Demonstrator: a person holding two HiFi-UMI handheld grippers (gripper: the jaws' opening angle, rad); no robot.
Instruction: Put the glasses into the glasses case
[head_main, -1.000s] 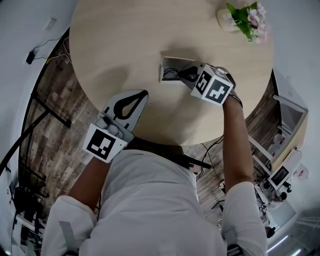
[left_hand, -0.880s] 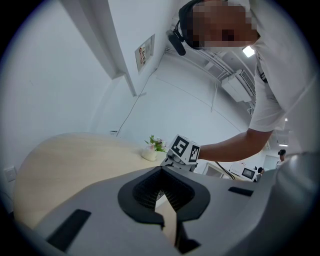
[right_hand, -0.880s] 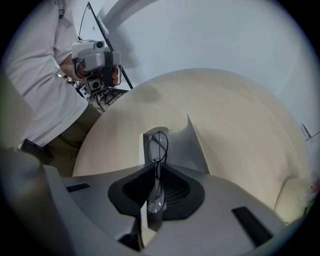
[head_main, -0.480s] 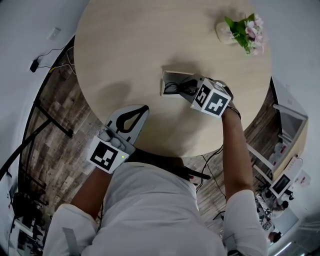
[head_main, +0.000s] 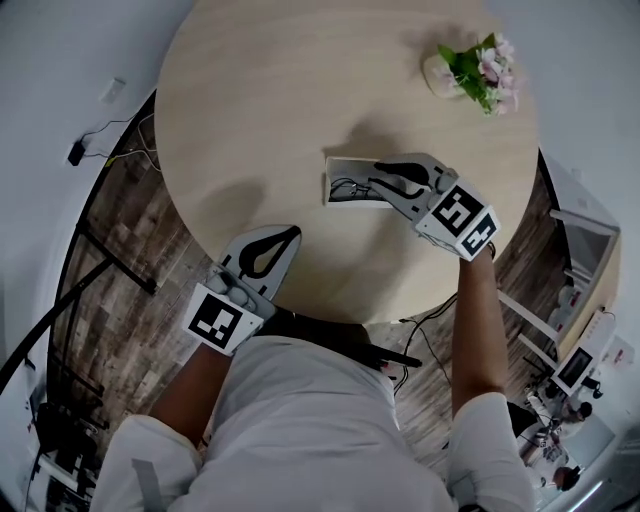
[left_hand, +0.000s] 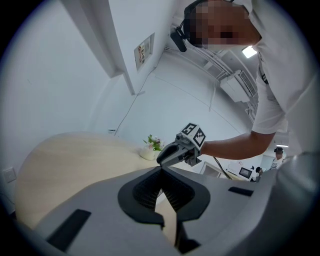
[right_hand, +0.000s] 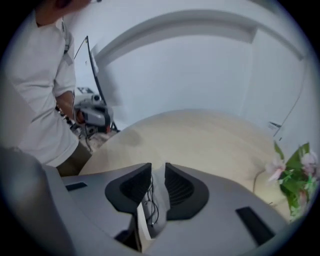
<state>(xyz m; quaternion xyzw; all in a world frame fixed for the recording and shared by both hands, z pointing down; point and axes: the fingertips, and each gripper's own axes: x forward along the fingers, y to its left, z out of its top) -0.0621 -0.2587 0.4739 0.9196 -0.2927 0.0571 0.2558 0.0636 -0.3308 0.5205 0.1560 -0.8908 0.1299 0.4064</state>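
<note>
1. Jaws of the left gripper (left_hand: 160, 171): met at the tips, with a small wedge-shaped gap behind them and nothing held.
2. Jaws of the right gripper (right_hand: 158, 167): a narrow slit apart, clamped on nothing that can be made out. Seen through the slit: thin dark lines of the glasses (right_hand: 151, 205) and a pale edge of the glasses case (right_hand: 141, 227) beneath.
3. Place of the glasses (head_main: 347, 187): inside the open glasses case (head_main: 345, 163), toward its left end. Tips of the right gripper (head_main: 376, 181) low over the right half of the case; touching it or not, unclear.
4. Right pose: arm stretched forward over the table (head_main: 280, 110), gripper turned to point leftward across the case, marker cube (head_main: 462, 218) at the wrist end.
5. Left pose: elbow bent, left gripper (head_main: 288, 233) low over the near edge of the table, pointing away from the person and slightly rightward, well apart from the case, with its own marker cube (head_main: 222, 320) nearest the body.
6. Count: two grippers, two marker cubes, one glasses case, one pair of glasses, one round table, and one pot of pink flowers (head_main: 470, 72) at the far right of the tabletop, well apart from the case.
</note>
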